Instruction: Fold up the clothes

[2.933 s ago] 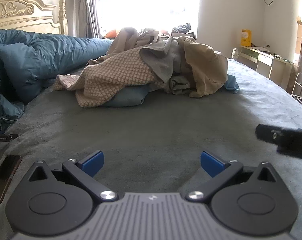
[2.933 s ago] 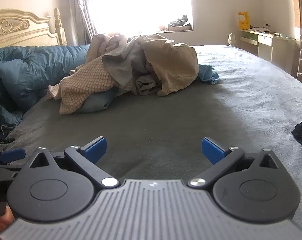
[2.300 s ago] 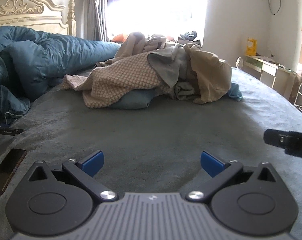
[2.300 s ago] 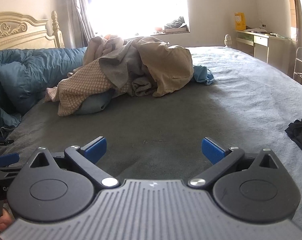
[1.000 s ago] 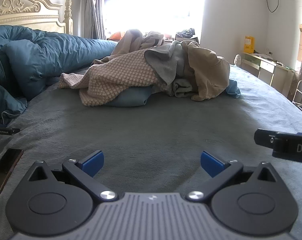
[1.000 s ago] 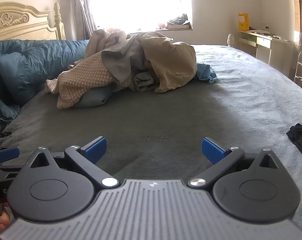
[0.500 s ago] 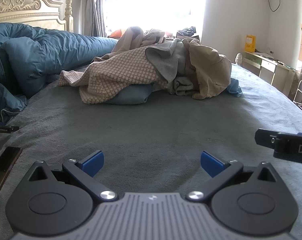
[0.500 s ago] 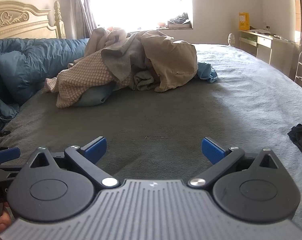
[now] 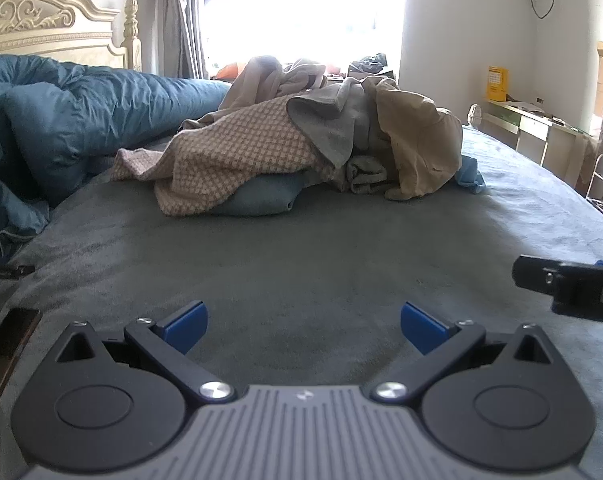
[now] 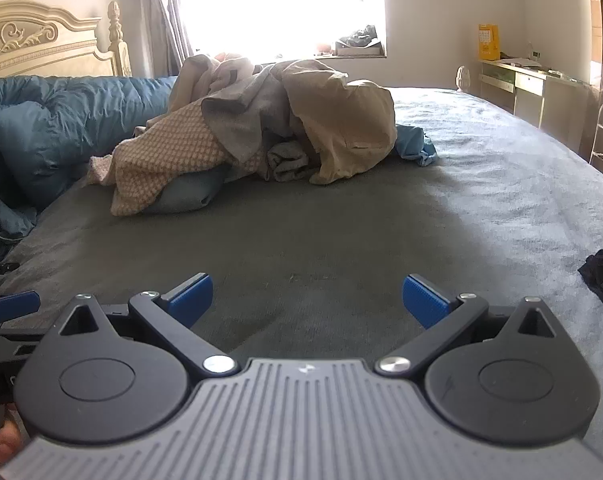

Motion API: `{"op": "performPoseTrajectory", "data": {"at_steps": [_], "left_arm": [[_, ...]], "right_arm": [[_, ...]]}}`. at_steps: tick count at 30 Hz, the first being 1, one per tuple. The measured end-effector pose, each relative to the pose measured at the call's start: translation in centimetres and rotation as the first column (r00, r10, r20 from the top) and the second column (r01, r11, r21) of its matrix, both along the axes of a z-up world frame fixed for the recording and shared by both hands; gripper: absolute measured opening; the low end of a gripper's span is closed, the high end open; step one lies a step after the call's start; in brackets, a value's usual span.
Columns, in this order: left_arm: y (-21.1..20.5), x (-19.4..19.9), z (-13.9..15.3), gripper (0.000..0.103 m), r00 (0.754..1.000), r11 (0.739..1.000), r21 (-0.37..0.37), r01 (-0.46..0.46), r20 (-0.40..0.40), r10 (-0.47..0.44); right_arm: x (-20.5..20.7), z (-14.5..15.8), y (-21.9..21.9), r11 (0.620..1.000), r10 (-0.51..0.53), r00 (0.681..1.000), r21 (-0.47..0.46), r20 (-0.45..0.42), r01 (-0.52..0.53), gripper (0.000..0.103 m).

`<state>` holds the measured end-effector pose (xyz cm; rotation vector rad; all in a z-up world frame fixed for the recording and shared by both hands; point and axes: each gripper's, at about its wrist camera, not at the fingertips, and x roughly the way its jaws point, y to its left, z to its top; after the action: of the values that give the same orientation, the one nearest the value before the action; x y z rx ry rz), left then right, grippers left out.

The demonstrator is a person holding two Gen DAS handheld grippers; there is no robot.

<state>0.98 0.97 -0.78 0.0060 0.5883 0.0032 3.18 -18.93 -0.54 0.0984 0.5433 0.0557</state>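
My left gripper (image 9: 303,322) and right gripper (image 10: 307,296) hover with fingers spread wide, holding nothing. The unfolded clothes pile (image 9: 301,152) lies at twelve o'clock on the bed (image 9: 341,248), well apart. I'd grip one garment's edge, not the bundle.

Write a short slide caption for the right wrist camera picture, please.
Right gripper, jaws open and empty, faces a heap of unfolded clothes across a grey bedspread.

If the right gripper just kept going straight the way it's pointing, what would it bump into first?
Probably the grey bedspread first, since the open right gripper looks low over it. If it cleared that, the pile of clothes lies ahead; depth is hard to judge.
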Motion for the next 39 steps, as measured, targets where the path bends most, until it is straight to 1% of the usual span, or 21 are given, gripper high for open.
{"op": "performPoseTrajectory", "data": {"at_steps": [5, 10, 12, 15, 16, 19, 20, 23, 26, 27, 29, 30, 31, 32, 33, 34, 37, 38, 39], "left_arm": [[0.5, 3.0, 0.0, 0.103, 0.999, 1.0, 0.01, 0.014, 0.05, -0.014], [0.2, 7.3, -0.5, 0.103, 0.991, 0.997, 0.075, 0.011, 0.129, -0.02], [0.4, 9.3, -1.1, 0.103, 0.99, 0.996, 0.093, 0.008, 0.139, -0.021], [1.5, 12.3, -2.0, 0.103, 0.987, 0.995, 0.101, -0.008, 0.158, -0.008], [2.2, 13.3, -2.3, 0.103, 0.985, 0.994, 0.104, -0.018, 0.171, 0.0], [4.3, 16.6, -2.8, 0.103, 0.98, 0.991, 0.118, -0.054, 0.198, 0.03], [5.3, 18.0, -2.8, 0.103, 0.979, 0.992, 0.106, -0.073, 0.199, 0.051], [8.9, 22.2, -2.9, 0.103, 0.972, 0.988, 0.052, -0.144, 0.195, 0.132], [11.9, 26.2, -3.5, 0.101, 0.969, 0.984, 0.022, -0.179, 0.175, 0.172], [12.8, 27.4, -3.8, 0.1, 0.972, 0.984, 0.012, -0.18, 0.159, 0.175], [14.3, 29.5, -4.4, 0.094, 0.977, 0.984, -0.01, -0.176, 0.124, 0.176], [14.8, 30.3, -4.7, 0.093, 0.979, 0.986, -0.028, -0.167, 0.111, 0.169], [15.2, 31.0, -5.0, 0.092, 0.982, 0.986, -0.052, -0.157, 0.097, 0.161], [15.7, 31.7, -5.4, 0.089, 0.984, 0.985, -0.088, -0.149, 0.084, 0.156], [16.1, 32.3, -5.9, 0.086, 0.985, 0.981, -0.127, -0.145, 0.073, 0.155], [16.5, 32.8, -6.3, 0.081, 0.986, 0.976, -0.166, -0.142, 0.062, 0.154], [17.2, 33.9, -7.0, 0.08, 0.983, 0.96, -0.232, -0.16, 0.047, 0.175], [17.1, 34.3, -7.0, 0.077, 0.983, 0.96, -0.23, -0.162, 0.05, 0.178], [16.9, 34.6, -7.1, 0.073, 0.983, 0.963, -0.217, -0.161, 0.057, 0.177]], "right_arm": [[1.8, -0.2, -0.9, 1.0, -0.011, 1.0, 0.012, 0.01, 0.011, 0.102], [5.4, -0.7, -1.6, 1.0, 0.017, 1.0, 0.009, 0.023, -0.017, 0.102], [6.9, -0.8, -1.8, 1.0, 0.029, 0.999, 0.008, 0.028, -0.029, 0.102], [9.7, -0.6, -1.3, 0.996, 0.087, 0.995, 0.023, 0.037, -0.088, 0.102], [10.9, -0.3, -0.6, 0.993, 0.118, 0.991, 0.013, 0.057, -0.119, 0.102], [14.6, 0.8, 1.8, 0.977, 0.214, 0.969, -0.026, 0.122, -0.212, 0.102], [15.8, 1.2, 2.6, 0.969, 0.246, 0.959, -0.041, 0.143, -0.242, 0.102], [20.1, 2.3, 5.7, 0.94, 0.341, 0.917, -0.077, 0.208, -0.332, 0.102], [25.4, 2.5, 9.6, 0.899, 0.439, 0.863, -0.126, 0.252, -0.42, 0.101], [26.6, 2.0, 10.8, 0.881, 0.472, 0.842, -0.168, 0.261, -0.442, 0.101], [28.7, 0.6, 13.2, 0.84, 0.536, 0.8, -0.266, 0.27, -0.473, 0.1], [29.3, -0.3, 14.2, 0.821, 0.559, 0.786, -0.307, 0.265, -0.48, 0.099], [29.5, -1.4, 15.1, 0.8, 0.582, 0.772, -0.35, 0.257, -0.487, 0.096], [29.8, -2.6, 16.0, 0.777, 0.604, 0.758, -0.393, 0.247, -0.492, 0.094], [30.0, -3.8, 16.8, 0.752, 0.626, 0.743, -0.435, 0.236, -0.496, 0.094], [30.3, -4.7, 17.4, 0.737, 0.636, 0.738, -0.461, 0.226, -0.494, 0.092], [31.5, -7.1, 18.5, 0.696, 0.656, 0.73, -0.527, 0.193, -0.487, 0.087], [31.7, -7.8, 18.7, 0.682, 0.664, 0.724, -0.55, 0.188, -0.482, 0.084], [31.9, -8.3, 19.1, 0.673, 0.661, 0.725, -0.579, 0.193, -0.46, 0.083]]}}
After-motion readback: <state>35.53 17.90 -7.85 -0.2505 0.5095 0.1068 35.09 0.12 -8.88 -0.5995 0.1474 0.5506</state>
